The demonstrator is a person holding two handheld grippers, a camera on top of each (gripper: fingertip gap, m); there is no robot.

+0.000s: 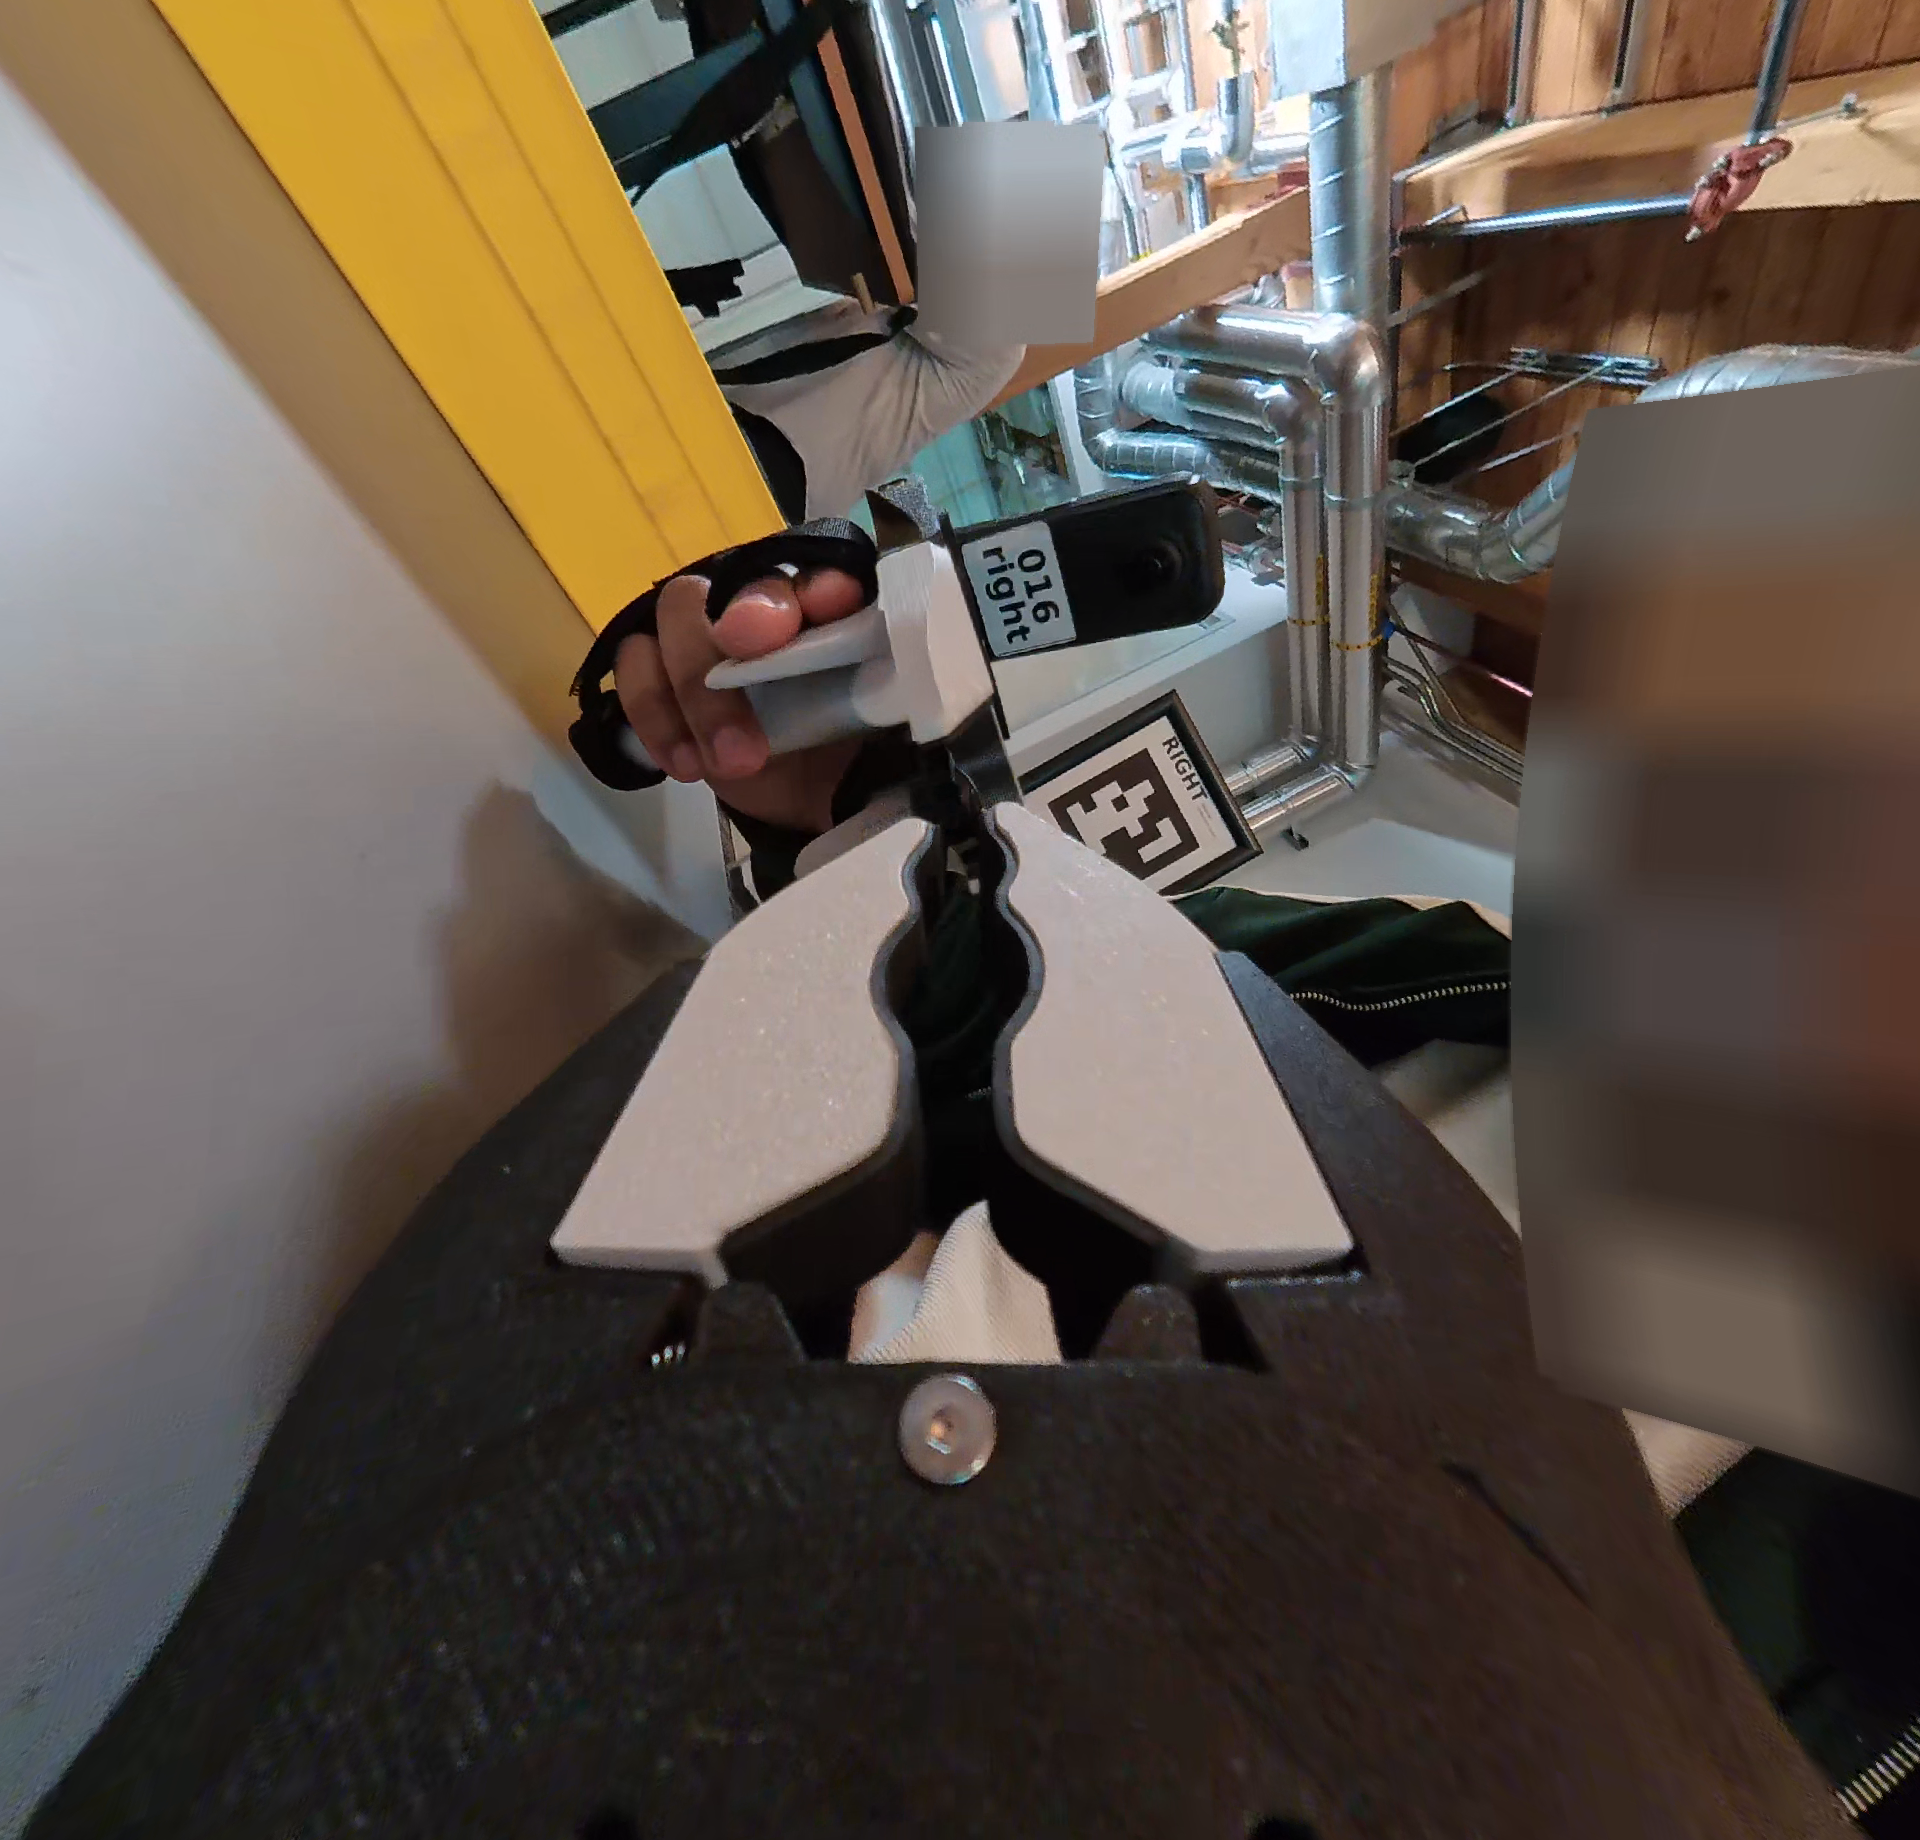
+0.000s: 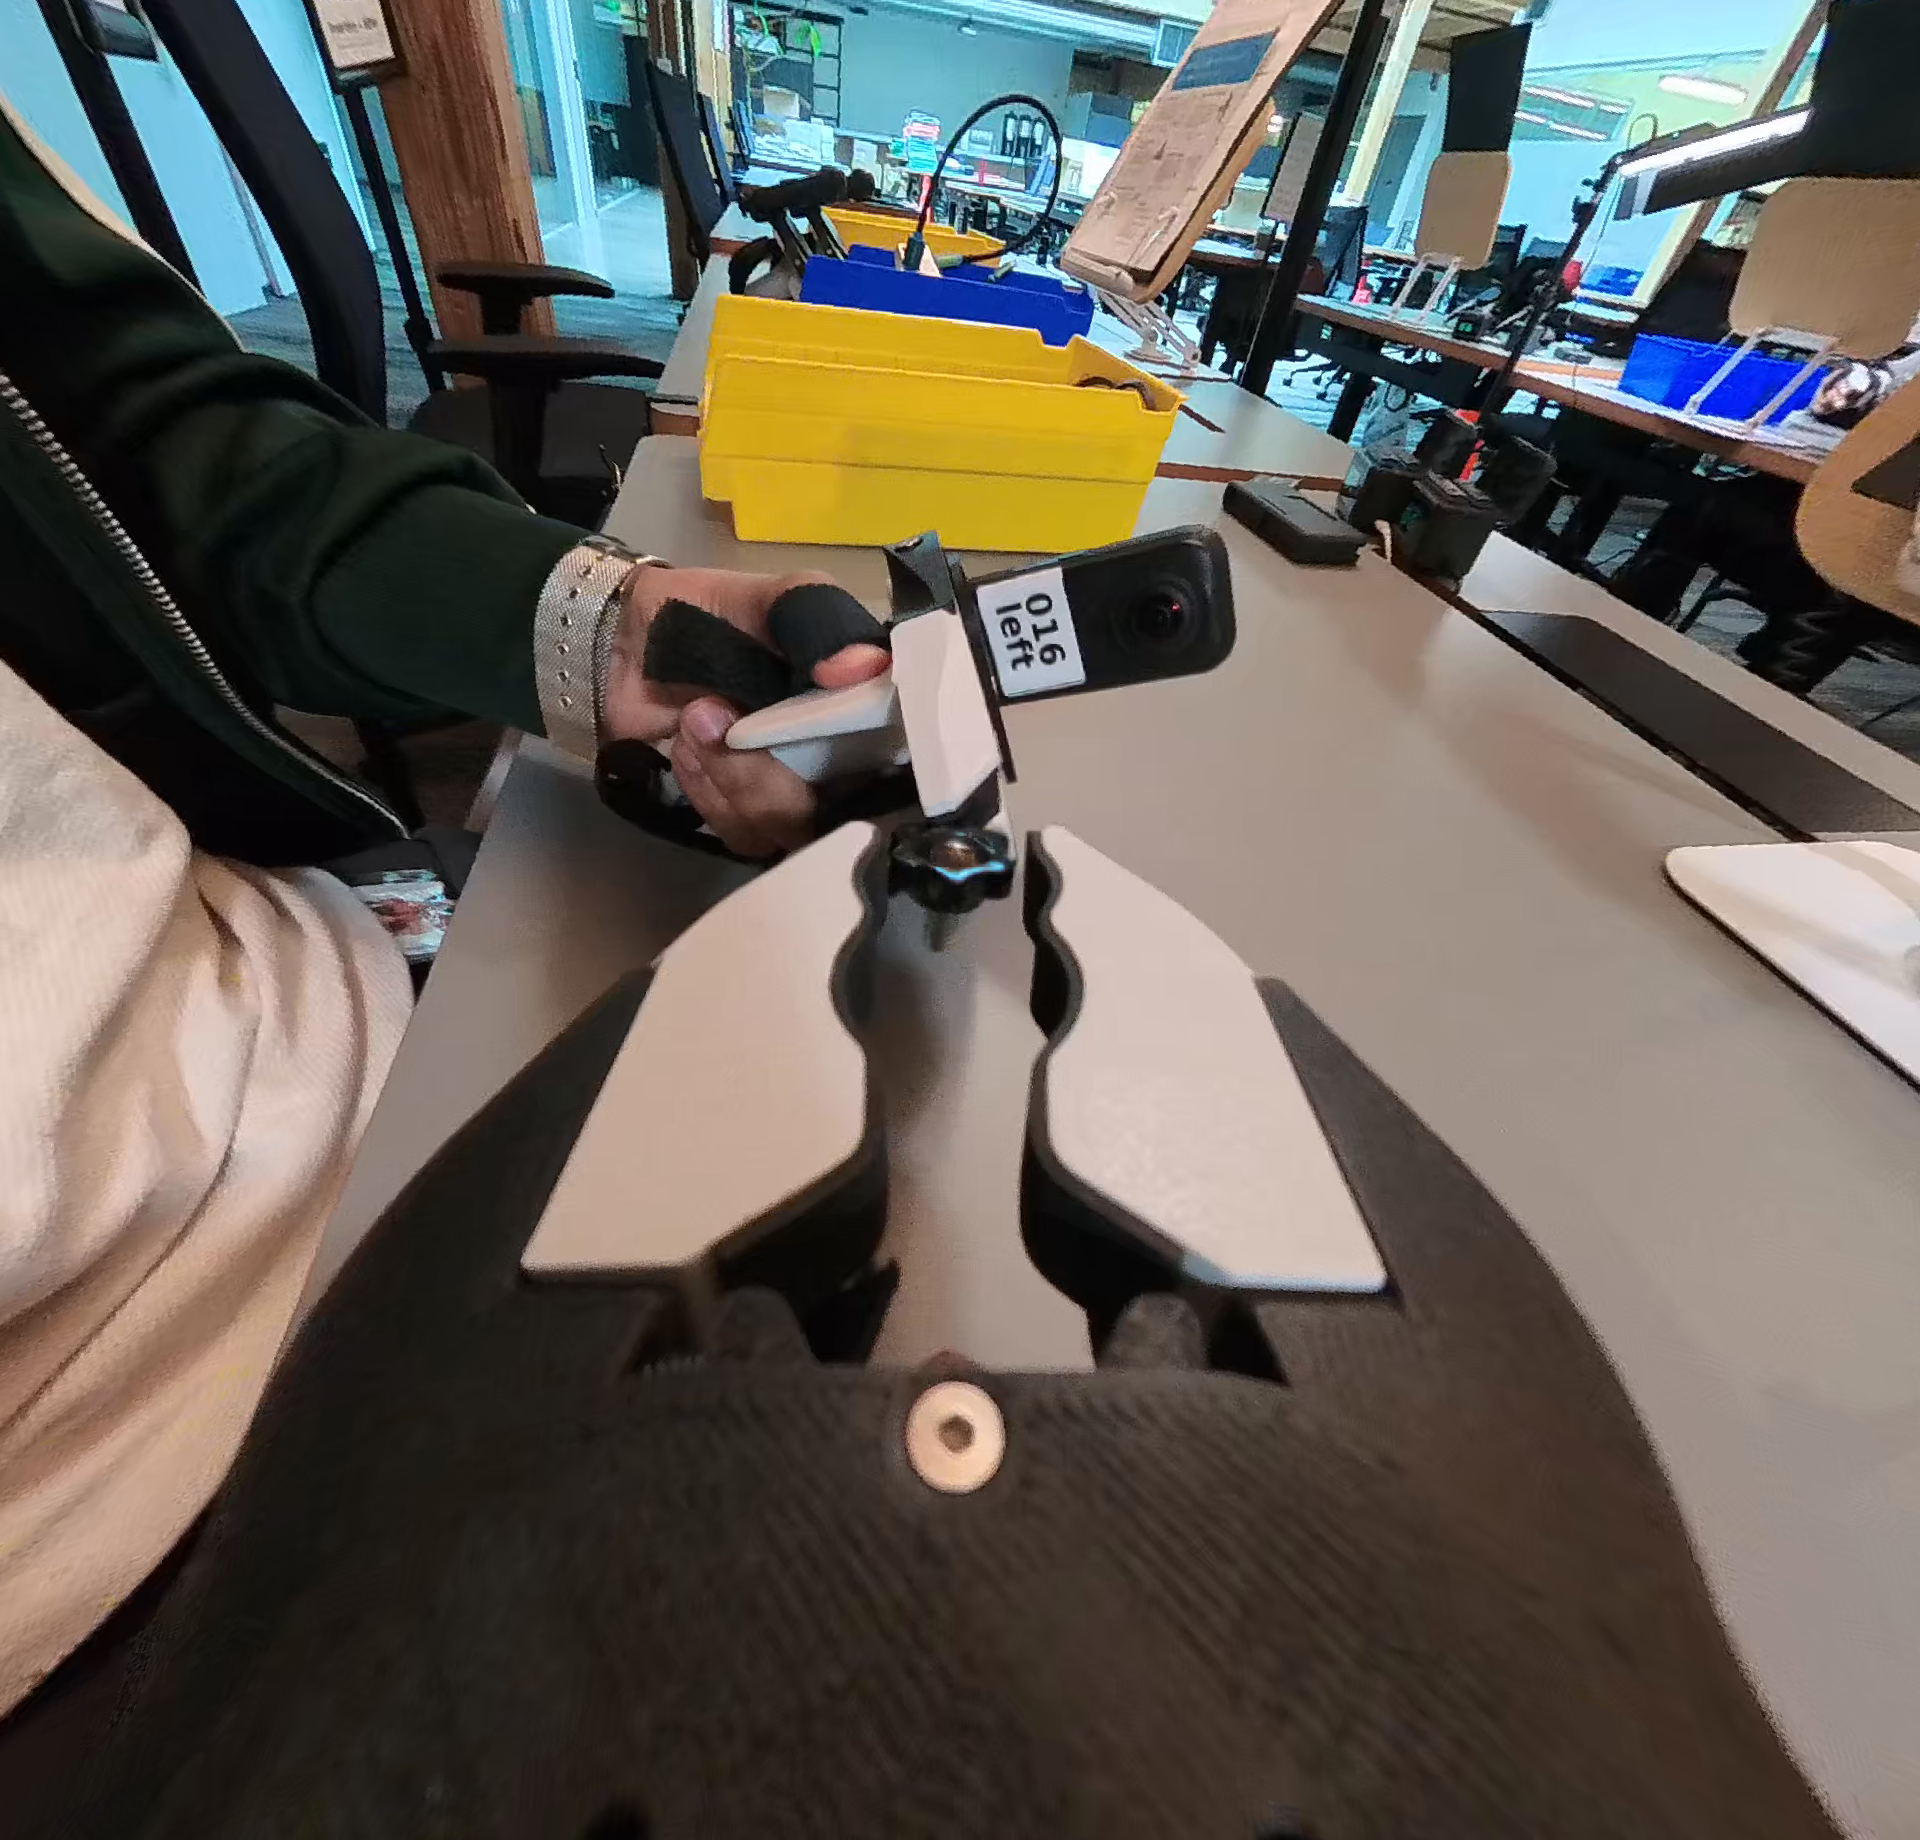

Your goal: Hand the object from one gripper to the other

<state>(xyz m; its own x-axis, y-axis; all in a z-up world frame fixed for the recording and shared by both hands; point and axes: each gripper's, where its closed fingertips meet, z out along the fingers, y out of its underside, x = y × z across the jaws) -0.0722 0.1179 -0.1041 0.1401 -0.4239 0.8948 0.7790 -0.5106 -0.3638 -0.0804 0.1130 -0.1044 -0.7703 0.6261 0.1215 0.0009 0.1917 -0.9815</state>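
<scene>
My two tongs: the right gripper (image 2: 945, 855) gapes around one black star knob (image 2: 951, 868). The left gripper (image 1: 966, 832) is nearly closed; I cannot tell its grip. Beyond the knob I count two stacked yellow bins (image 2: 935, 440) and one blue bin (image 2: 935, 294).
</scene>
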